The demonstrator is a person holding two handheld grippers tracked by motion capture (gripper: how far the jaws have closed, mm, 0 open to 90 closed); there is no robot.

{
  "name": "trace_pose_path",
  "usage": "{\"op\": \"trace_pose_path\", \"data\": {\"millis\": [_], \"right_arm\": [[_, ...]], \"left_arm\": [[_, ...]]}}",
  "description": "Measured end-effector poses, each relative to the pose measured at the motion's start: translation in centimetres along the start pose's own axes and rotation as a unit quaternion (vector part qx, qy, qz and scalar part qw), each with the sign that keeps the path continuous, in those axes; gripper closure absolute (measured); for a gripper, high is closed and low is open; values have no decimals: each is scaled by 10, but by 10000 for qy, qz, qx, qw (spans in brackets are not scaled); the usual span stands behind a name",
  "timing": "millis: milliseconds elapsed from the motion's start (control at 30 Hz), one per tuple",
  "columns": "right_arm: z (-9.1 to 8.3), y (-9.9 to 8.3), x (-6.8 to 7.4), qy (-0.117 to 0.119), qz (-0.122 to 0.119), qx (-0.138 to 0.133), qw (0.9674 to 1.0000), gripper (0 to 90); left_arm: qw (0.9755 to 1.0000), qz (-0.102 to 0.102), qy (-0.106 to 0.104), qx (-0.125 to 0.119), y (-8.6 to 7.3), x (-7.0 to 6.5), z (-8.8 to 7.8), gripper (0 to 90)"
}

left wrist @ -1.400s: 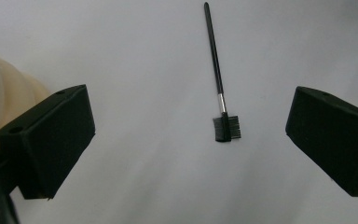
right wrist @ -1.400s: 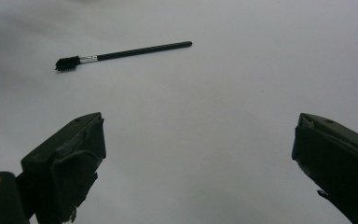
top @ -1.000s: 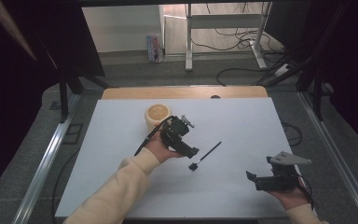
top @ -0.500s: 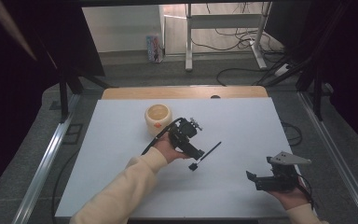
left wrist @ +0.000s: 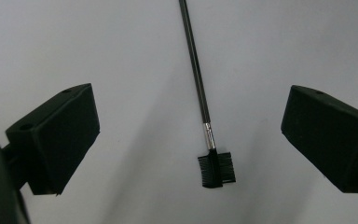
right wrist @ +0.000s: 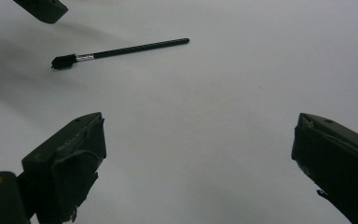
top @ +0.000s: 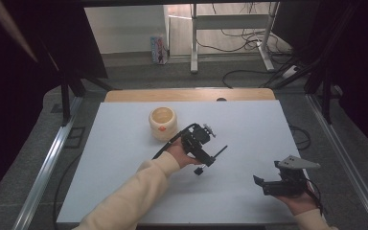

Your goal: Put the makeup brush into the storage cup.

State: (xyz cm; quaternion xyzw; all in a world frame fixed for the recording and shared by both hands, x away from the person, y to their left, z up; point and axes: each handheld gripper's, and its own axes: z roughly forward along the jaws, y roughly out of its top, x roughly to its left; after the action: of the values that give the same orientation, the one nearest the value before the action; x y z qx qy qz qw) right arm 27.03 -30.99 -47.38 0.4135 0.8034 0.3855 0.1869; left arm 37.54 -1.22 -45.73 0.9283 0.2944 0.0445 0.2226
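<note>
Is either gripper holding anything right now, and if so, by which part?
Nothing is held. The left gripper hangs open over the brush, which lies flat on the table between its jaws. The right gripper is open and empty.

No text, label or number can be read anywhere

The white table [top: 124, 158] is lit evenly from above in the high view, while the surroundings toward nine and three o'clock are lost in near blackness. The floor beyond, at twelve o'clock, is seen moderately bright. A soft, diffuse shadow is cast beside the brush [left wrist: 200, 84] in the left gripper view, toward seven o'clock. Both gripper views are rendered greyish and slightly dim, with mild grain. The near black jaws are shown soft at their edges. No glare is seen.
</note>
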Motion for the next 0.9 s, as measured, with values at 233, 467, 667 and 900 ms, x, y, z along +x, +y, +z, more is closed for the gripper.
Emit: {"op": "trace_pose_path", "data": {"millis": [233, 467, 667, 900], "right_arm": [[0, 0, 0, 2, -4, 3, 10000, 30], [0, 0, 0, 8, -2, 7, 10000, 30], [0, 0, -1, 9, 6, 11, 10000, 30], [0, 0, -1, 15, -4, 14, 10000, 31]], "left_arm": [[9997, 55, -119, 217, 8, 1, 5, 79], [9980, 70, -220, 597, 12, -1, 18, 86], [9964, 64, -289, 796, 13, -1, 27, 107], [9951, 109, -422, 887, 13, -3, 30, 194]]}}
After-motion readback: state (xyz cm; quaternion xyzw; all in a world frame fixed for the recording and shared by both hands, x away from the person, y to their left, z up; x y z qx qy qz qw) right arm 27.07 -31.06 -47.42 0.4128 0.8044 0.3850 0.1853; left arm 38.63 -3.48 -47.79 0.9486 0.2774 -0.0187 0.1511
